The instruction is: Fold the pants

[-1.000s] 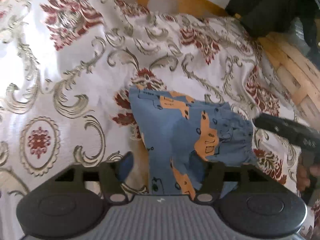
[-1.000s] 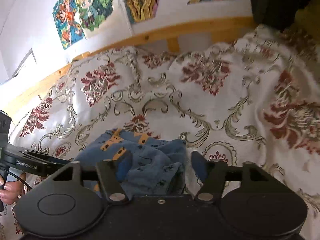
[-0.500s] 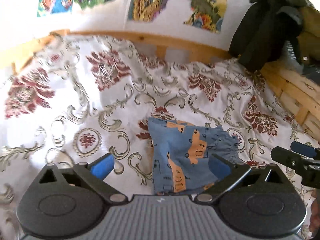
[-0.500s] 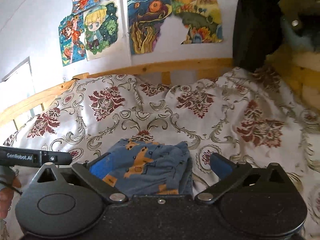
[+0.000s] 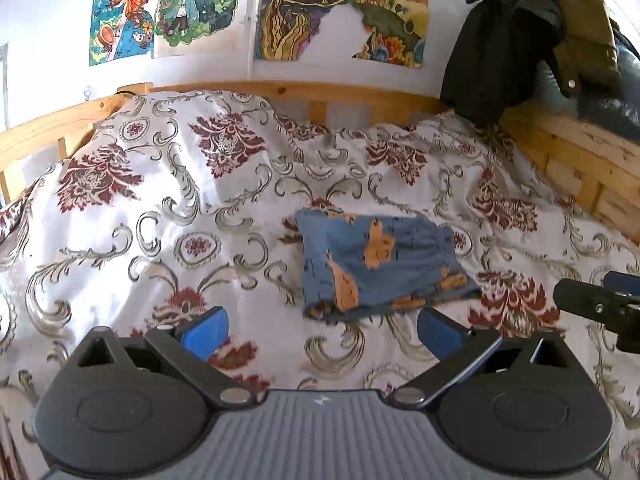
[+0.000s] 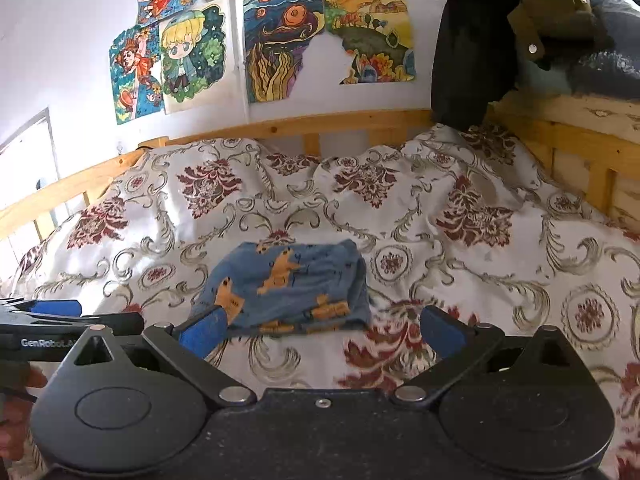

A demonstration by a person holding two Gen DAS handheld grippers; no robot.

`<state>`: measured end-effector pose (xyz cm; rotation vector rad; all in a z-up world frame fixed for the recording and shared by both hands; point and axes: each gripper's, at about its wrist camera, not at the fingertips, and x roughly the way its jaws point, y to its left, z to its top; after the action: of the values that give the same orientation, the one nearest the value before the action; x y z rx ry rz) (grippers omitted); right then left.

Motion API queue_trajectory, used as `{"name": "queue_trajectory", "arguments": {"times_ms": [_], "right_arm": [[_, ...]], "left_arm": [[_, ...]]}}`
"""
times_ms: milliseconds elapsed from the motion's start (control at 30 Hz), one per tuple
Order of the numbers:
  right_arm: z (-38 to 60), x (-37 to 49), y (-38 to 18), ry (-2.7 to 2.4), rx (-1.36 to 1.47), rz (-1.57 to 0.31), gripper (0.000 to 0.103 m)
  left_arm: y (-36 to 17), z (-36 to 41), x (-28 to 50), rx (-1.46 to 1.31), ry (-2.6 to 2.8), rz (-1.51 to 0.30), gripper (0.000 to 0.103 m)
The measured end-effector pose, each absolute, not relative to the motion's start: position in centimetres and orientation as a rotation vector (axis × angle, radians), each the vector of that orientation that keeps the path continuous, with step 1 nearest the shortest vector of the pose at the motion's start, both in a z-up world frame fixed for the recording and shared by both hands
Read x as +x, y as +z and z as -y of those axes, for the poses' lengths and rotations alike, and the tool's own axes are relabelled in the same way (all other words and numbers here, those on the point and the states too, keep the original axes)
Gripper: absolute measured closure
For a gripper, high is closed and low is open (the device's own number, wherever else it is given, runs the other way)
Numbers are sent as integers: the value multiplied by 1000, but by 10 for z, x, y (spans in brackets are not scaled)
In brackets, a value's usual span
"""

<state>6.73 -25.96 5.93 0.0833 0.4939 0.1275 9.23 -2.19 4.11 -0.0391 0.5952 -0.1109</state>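
Note:
The pants (image 5: 380,266) are blue with orange prints and lie folded into a compact rectangle on the patterned bedspread (image 5: 180,216). In the right wrist view the same pants (image 6: 288,288) rest just beyond the fingers. My left gripper (image 5: 320,330) is open, held back from the near edge of the pants, with nothing between its blue pads. My right gripper (image 6: 320,330) is open too; its left pad overlaps the pants' near corner in the picture, and whether it touches the cloth is unclear. Each gripper shows at the edge of the other's view.
A wooden bed rail (image 5: 304,96) runs along the back and right side. Dark jackets (image 5: 516,36) hang over the right corner. Colourful posters (image 6: 256,44) cover the white wall. A hand (image 6: 20,388) holds the left gripper's handle.
Both grippers have let go of the pants, opened wide and pulled back and up from the bed. The pants now lie flat and folded instead of bunched between the fingers.

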Motion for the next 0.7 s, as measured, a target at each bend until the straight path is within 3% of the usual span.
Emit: {"name": "queue_trajectory", "arguments": {"times_ms": [700], "right_arm": [[264, 64, 45, 128, 101, -538, 1]], "left_arm": [[32, 15, 83, -73, -84, -624, 0]]}}
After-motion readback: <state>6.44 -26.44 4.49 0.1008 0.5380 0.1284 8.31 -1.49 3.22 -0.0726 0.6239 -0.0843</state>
